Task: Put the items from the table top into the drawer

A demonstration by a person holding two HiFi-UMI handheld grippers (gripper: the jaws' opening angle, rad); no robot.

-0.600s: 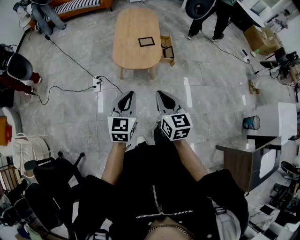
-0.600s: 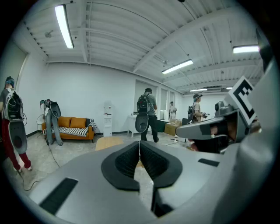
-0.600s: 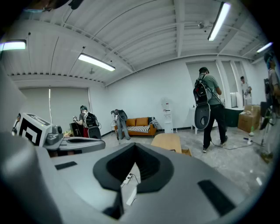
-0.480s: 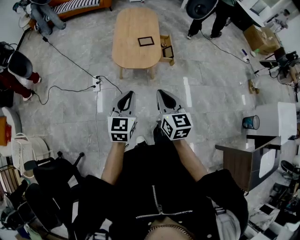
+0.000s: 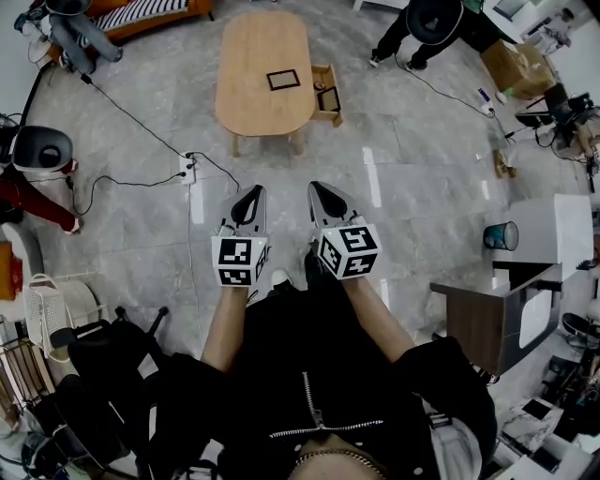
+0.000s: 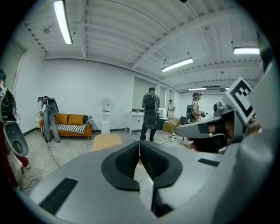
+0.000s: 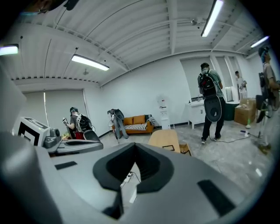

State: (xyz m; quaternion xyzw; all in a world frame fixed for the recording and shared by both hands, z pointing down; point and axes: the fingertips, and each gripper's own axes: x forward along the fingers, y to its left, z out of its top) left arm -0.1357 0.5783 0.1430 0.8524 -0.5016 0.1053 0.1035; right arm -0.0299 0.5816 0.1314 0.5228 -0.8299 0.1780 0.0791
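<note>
An oval wooden table [image 5: 258, 98] stands far ahead on the grey floor. A flat black-framed item [image 5: 283, 80] lies on its top. An open wooden drawer [image 5: 327, 97] sticks out of its right side, with something dark inside. My left gripper [image 5: 251, 191] and right gripper [image 5: 316, 187] are held side by side well short of the table. Both are shut with nothing between the jaws. The left gripper view shows the closed left gripper [image 6: 139, 144] with the table [image 6: 107, 141] beyond it. The right gripper view shows the right gripper [image 7: 134, 147], the table [image 7: 164, 138] and the drawer [image 7: 184, 149].
A power strip [image 5: 187, 167] with trailing cables lies on the floor left of the path to the table. A person [image 5: 427, 23] stands beyond the table at the right. A grey cabinet [image 5: 497, 323] and a teal cup [image 5: 502, 235] are at the right, chairs [image 5: 103, 356] at the lower left.
The table and floor have slid slightly up and left in the head view. Both grippers keep the same shut pose side by side.
</note>
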